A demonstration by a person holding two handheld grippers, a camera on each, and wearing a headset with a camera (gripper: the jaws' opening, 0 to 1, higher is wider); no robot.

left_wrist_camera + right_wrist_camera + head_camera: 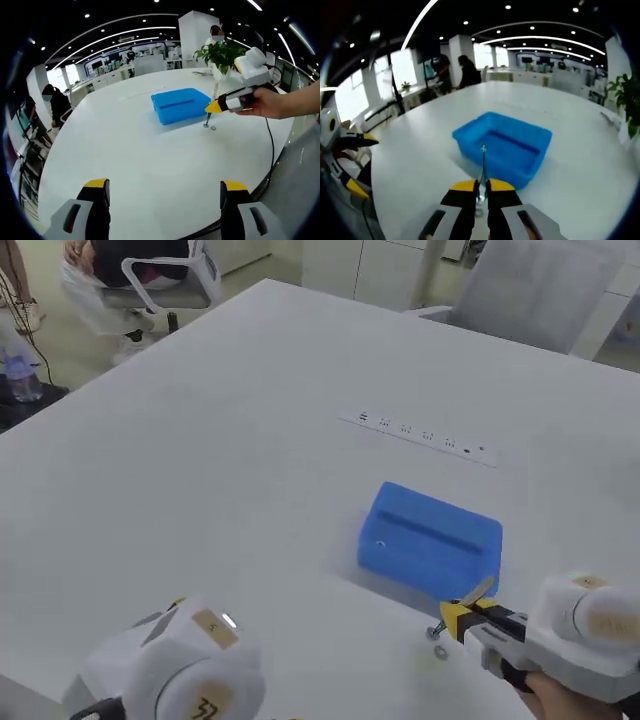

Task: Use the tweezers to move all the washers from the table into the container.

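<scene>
Washers point(213, 128): lying on the white bench point(230, 470), just off the near side of the container point(430, 540).
Container: blue, open-topped; contents cannot be told.
Tweezers point(482, 165): clamped in the closed right claw point(480, 186), tips down beside the washers.
Left claw point(165, 184): jaws wide apart, empty, over the bench's near edge, well apart from the washers.

Head view: the right gripper point(458, 620) is cut off at 4 o'clock, the left gripper point(170, 612) at 7 o'clock. Whether the tweezers point(483, 167) touch the tiny washer point(440, 652) is too small to tell.
</scene>
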